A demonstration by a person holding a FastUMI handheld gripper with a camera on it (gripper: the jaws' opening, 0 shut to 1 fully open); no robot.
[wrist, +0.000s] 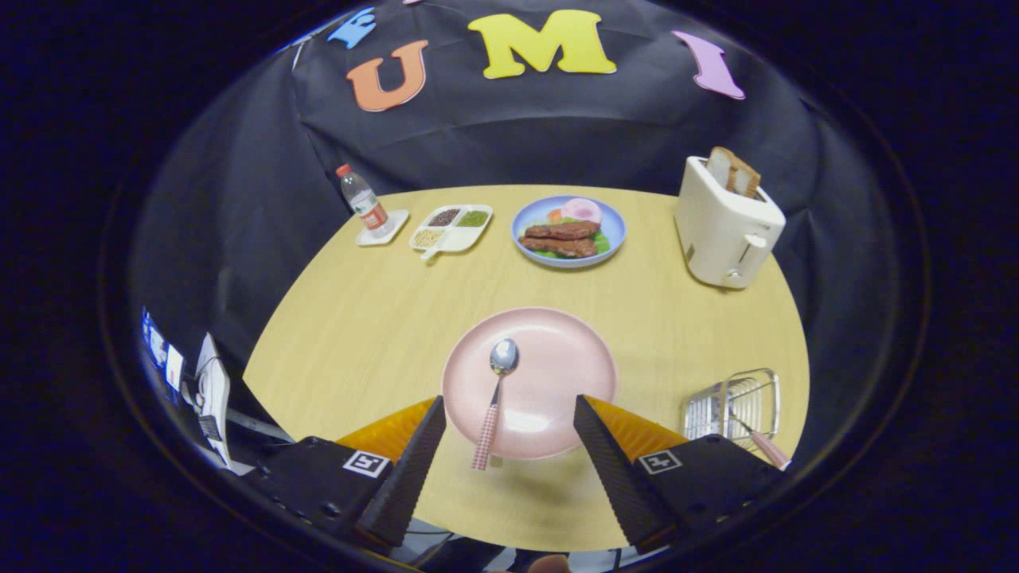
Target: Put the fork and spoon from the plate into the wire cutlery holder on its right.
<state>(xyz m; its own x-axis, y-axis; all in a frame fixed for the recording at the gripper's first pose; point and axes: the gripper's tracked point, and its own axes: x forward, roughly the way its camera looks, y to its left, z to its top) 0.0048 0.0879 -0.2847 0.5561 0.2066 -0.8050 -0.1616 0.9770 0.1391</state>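
A pink plate (557, 350) lies on the wooden table just ahead of my fingers. On it rests a spoon (495, 398) with a checked pink handle; the bowl points away from me and the handle end hangs over the plate's near rim, between my fingers. To the plate's right stands the wire cutlery holder (736, 402), and a checked pink handle (766, 447), apparently the fork's, sticks out of it toward me. My gripper (509, 406) is open above the plate's near edge and holds nothing.
Far across the table (358, 318) sit a blue plate of food (568, 231), a white divided dish (452, 228) and a water bottle (363, 200) on a coaster. A white toaster (726, 227) with bread stands at the far right. Equipment sits off the table's left side.
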